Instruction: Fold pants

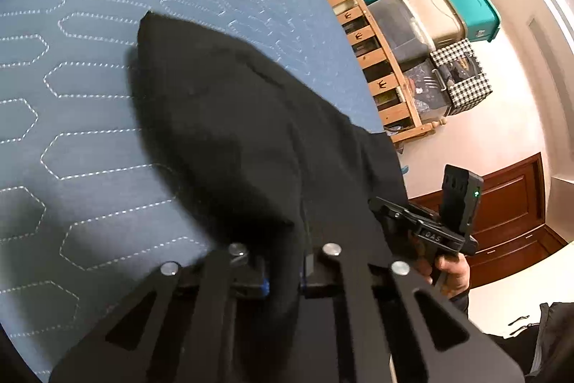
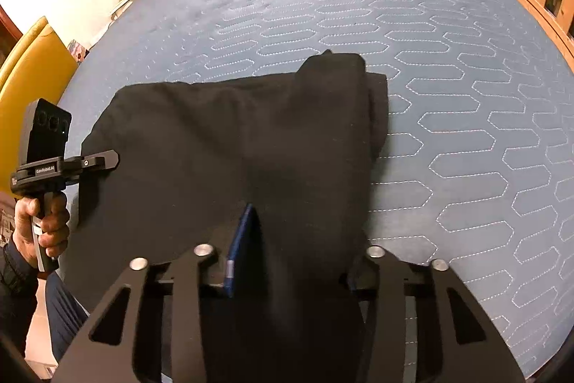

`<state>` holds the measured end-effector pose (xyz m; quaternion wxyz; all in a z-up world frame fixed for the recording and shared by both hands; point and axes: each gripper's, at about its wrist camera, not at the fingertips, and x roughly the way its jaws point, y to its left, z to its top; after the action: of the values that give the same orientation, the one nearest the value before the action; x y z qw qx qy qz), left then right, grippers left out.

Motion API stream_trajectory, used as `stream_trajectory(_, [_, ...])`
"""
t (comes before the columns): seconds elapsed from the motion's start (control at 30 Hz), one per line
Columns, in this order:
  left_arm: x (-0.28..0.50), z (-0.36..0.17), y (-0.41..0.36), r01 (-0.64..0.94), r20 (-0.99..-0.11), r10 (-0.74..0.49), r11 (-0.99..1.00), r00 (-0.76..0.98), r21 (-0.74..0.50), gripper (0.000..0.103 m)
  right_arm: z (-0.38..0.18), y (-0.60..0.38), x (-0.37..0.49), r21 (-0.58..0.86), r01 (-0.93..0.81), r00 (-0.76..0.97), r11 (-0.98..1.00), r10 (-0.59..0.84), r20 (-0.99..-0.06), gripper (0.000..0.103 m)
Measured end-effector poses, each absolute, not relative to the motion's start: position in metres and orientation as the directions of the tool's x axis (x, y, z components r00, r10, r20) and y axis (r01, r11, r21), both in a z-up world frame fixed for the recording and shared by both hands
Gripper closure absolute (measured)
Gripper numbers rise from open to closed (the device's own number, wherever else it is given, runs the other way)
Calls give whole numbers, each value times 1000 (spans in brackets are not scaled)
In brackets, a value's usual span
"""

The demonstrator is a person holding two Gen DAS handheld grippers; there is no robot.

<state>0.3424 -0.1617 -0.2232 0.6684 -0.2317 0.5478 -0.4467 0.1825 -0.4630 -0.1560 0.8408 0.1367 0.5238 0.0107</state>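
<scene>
Both the left gripper [image 1: 285,270] and right gripper [image 2: 290,250] pinch the black pants [image 2: 233,146] at lower centre, apparently lifting one edge to fold it over the blue bed [image 2: 448,96].

Left wrist view: looks forward and down, close over pants [image 1: 233,131] on bed [image 1: 89,42], room wall at right. Right wrist view: likewise close, facing across bed [image 2: 448,131]. Shared: pants [image 2: 233,149], bed, each other's gripper
</scene>
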Motion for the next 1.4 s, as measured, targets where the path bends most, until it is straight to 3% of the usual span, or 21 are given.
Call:
stream_trajectory(0.1, [339, -213, -159, 351, -508, -861, 481, 17, -804, 95, -153, -462, 182, 261, 130, 460, 957, 175, -871, 81])
stream_trajectory(0.2, [338, -200, -152, 365, -505, -862, 480, 30, -798, 96, -146, -460, 181, 302, 130, 472, 944, 209, -856, 86])
stream_trajectory(0.43, [347, -164, -101, 371, -525, -847, 517, 87, -772, 96, -143, -422, 199, 441, 94, 461, 893, 354, -814, 88])
stream_trajectory(0.7, [371, -143, 24, 303, -562, -800, 600, 211, -740, 96, -133, -312, 267, 494, -9, 423, 870, 451, -786, 88])
stream_trajectory(1.07, [432, -168, 157, 161, -623, -731, 675, 278, -720, 95, -141, -186, 359, 509, -74, 351, 858, 500, -792, 88])
stream_trajectory(1.1, [436, -176, 160, 149, -635, -723, 684, 273, -715, 89, -149, -183, 365, 496, -62, 339, 866, 485, -806, 87])
stream_trajectory(1.13, [440, -185, 162, 126, -659, -701, 705, 273, -698, 69, -157, -183, 369, 477, -46, 327, 878, 464, -823, 84])
stream_trajectory(1.2, [445, -199, 168, 71, -705, -645, 750, 294, -657, 43, -164, -191, 373, 454, -16, 328, 891, 433, -840, 53])
stream_trajectory(1.23, [447, -201, 176, 62, -679, -669, 725, 304, -686, 41, -163, -201, 370, 417, 18, 352, 909, 384, -853, 41])
stream_trajectory(1.27, [445, -198, 181, 50, -665, -676, 712, 319, -700, 37, -159, -208, 367, 385, 35, 378, 922, 345, -859, 22])
stream_trajectory(1.3, [442, -192, 190, 34, -678, -644, 733, 355, -679, 30, -154, -218, 362, 350, 54, 410, 935, 299, -862, 17])
stream_trajectory(1.4, [426, -155, 202, 46, -734, -462, 859, 498, -509, 33, -122, -241, 350, 211, 115, 497, 971, 128, -859, 19])
